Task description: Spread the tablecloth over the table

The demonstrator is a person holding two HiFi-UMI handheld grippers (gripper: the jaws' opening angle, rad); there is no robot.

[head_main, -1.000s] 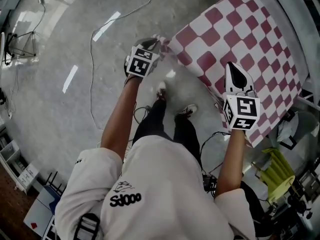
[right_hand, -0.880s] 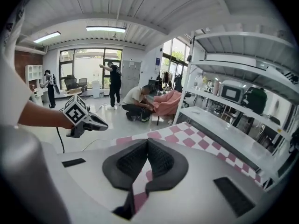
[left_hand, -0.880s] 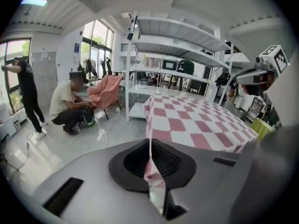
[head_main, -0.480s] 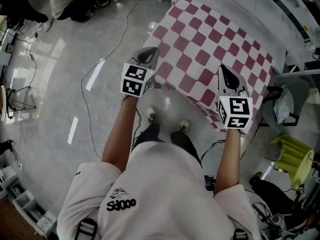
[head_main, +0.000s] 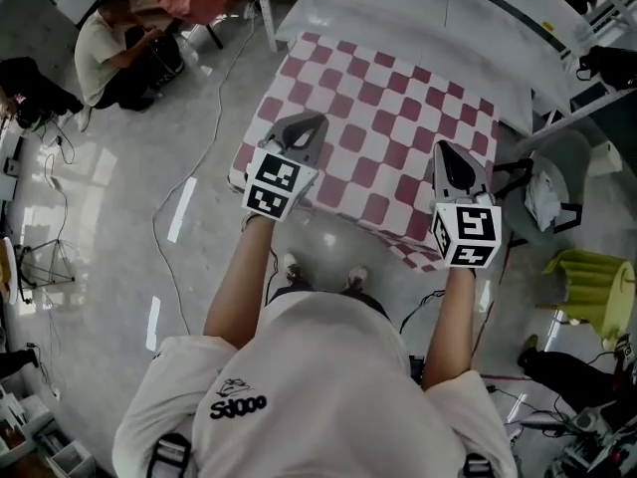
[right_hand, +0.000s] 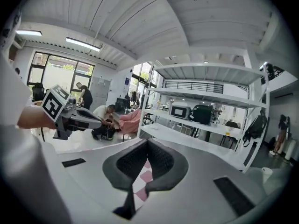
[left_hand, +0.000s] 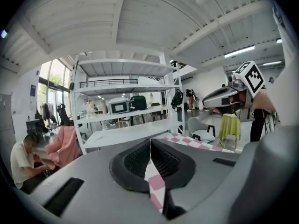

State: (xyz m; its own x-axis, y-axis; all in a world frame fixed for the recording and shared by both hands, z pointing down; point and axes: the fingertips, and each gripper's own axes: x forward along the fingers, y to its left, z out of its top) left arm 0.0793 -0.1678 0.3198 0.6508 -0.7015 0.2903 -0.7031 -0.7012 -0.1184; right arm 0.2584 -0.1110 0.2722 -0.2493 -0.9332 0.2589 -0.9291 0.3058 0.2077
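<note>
Head view, red-and-white checked fabric tablecloth (head_main: 388,118) stretched out above grey floor (head_main: 109,237), near edge pinched by left gripper (head_main: 305,127) and right gripper (head_main: 450,157), both jaw pairs clamped tight on cloth, far edge reaching white table (head_main: 398,23).

Both bare forearms reach forward, side by side and apart. Left gripper (head_main: 312,124) and right gripper (head_main: 445,151) point slightly downward, each with jaws closed on a fold of the tablecloth (head_main: 398,108) (left toward its left side, right toward its right).
</note>
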